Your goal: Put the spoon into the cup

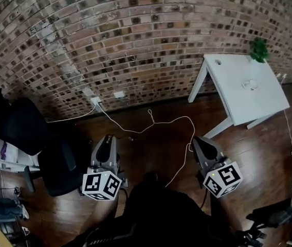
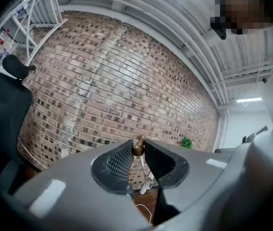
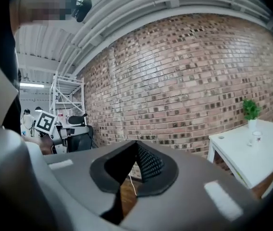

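Note:
My left gripper (image 2: pixel 137 143) is shut on a small brown rounded piece, apparently the end of the spoon (image 2: pixel 137 149), which pokes up between its jaw tips. In the head view the left gripper (image 1: pixel 105 139) hovers above the wooden floor, and the spoon cannot be made out there. My right gripper (image 3: pixel 136 144) is shut with nothing in it, and it sits at the lower right of the head view (image 1: pixel 196 141). A small white cup (image 1: pixel 249 84) stands on the white table (image 1: pixel 233 99), far from both grippers. The right gripper view also shows the cup (image 3: pixel 256 137).
A brick wall (image 1: pixel 135 35) runs behind the table. A potted plant (image 1: pixel 259 49) stands on the table's far corner. A black office chair (image 1: pixel 30 130) is at the left. A white cable (image 1: pixel 159 121) trails across the floor. Metal shelving (image 3: pixel 67 100) stands far left.

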The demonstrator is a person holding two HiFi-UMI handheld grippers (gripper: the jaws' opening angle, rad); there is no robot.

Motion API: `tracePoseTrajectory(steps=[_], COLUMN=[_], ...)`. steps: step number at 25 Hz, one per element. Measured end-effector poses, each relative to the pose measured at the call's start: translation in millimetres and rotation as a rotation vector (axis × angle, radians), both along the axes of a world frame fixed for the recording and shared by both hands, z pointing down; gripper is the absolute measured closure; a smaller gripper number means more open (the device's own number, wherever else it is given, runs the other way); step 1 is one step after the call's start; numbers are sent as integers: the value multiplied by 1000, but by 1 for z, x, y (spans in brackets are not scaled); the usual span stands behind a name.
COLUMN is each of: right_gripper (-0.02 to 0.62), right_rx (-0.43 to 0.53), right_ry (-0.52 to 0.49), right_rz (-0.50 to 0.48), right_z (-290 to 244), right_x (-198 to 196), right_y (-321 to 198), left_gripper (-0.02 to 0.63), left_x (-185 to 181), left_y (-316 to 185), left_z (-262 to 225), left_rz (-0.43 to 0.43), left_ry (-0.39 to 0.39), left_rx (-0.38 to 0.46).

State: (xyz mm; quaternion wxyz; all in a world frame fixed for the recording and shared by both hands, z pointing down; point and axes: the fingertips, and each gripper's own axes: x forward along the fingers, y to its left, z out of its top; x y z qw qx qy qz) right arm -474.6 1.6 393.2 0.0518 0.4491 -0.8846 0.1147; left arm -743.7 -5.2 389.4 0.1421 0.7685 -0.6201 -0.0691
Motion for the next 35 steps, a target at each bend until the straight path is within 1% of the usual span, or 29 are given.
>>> tracePoseTrajectory(steps=[2, 5, 7, 10, 13, 16, 19, 22, 26, 31, 35], right_gripper=[589, 589, 589, 589, 589, 589, 589, 589, 589, 589, 589], right_rx=[-15, -22, -23, -33, -24, -4, 9, 28, 62, 69, 76], right_ry=[18, 54, 71, 64, 47, 41, 43, 22, -14, -65, -50], right_rz=[-8, 4, 26, 52, 72, 74, 115, 124, 88, 100, 104], right_z=[3, 5, 6, 9, 8, 8, 6, 0, -11, -13, -10], right_x=[-5, -4, 7, 33, 65, 105, 164, 219, 263, 323, 359], right_y=[-7, -11, -15, -18, -24, -30, -37, -47, -51, -53, -66], left_gripper=[535, 535, 537, 538, 540, 541, 546, 568, 569, 569, 569], left_x=[1, 12, 27, 59, 91, 126, 169, 224, 283, 344, 379], left_y=[-20, -54, -69, -76, -90, -101, -99, -101, -105, -106, -115], left_z=[14, 37, 40, 34, 27, 20, 18, 6, -11, -26, -30], left_rz=[21, 66, 99, 139, 163, 142, 114, 137, 149, 148, 166], left_ry=[21, 45, 45, 28, 5, -7, 10, -9, -20, -8, -1], left_rx=[-13, -61, -64, -48, -29, -20, -29, -15, 7, 22, 26])
